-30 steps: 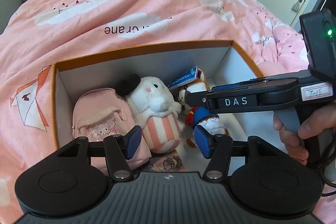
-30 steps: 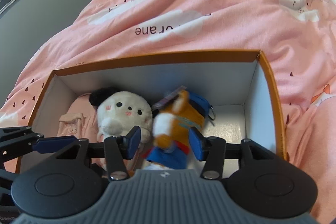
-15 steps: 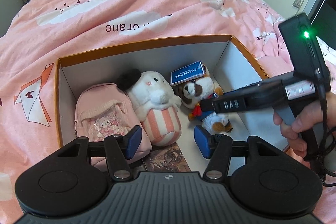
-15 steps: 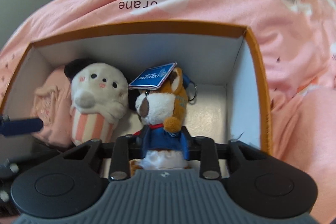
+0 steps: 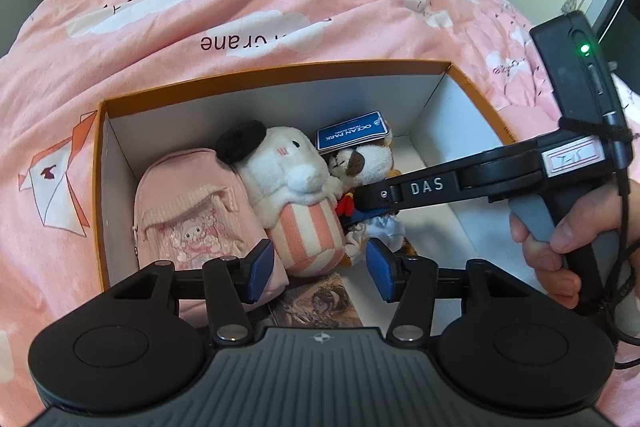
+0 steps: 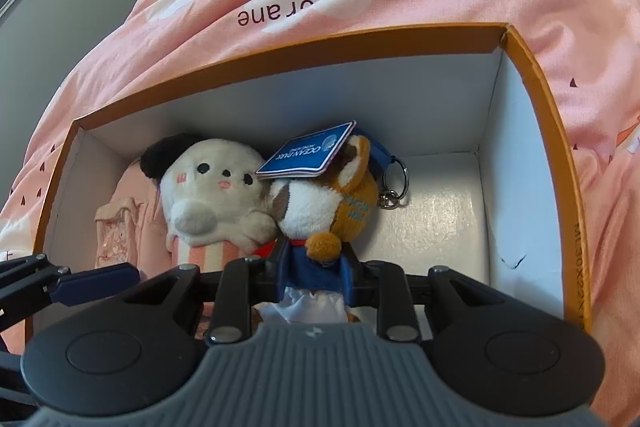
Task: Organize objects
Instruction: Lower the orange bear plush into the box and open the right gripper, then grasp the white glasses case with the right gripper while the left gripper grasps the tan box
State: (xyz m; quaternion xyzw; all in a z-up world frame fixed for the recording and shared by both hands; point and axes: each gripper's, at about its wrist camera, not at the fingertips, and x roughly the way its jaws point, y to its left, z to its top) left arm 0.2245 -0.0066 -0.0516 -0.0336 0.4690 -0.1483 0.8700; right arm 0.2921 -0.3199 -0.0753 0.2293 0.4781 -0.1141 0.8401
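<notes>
A: Item one, bottom centre of the left wrist view?
B: Left gripper (image 5: 320, 269), jaws closing, nothing between the pads; they are hovering apart over a picture card (image 5: 316, 303) lying on the box floor.
A: Item two, lower centre of the right wrist view?
B: Right gripper (image 6: 314, 277), clamping on the dog plush (image 6: 320, 211) at its blue-clothed body. A hand (image 5: 560, 239) is gripping its handle at right in the left view.
A: Where is the dog sitting?
B: Inside the box (image 6: 532, 67), mid-frame, pressing against the white plush (image 6: 212, 195). A blue tag (image 6: 308, 153) is lying on its head, a keyring (image 6: 394, 187) trailing to its right.
A: Further left?
B: Pink bag (image 5: 188, 211), leaning beside the white plush.
A: Beyond?
B: Pink duvet (image 5: 240, 7), filling the upper frame under the box.
</notes>
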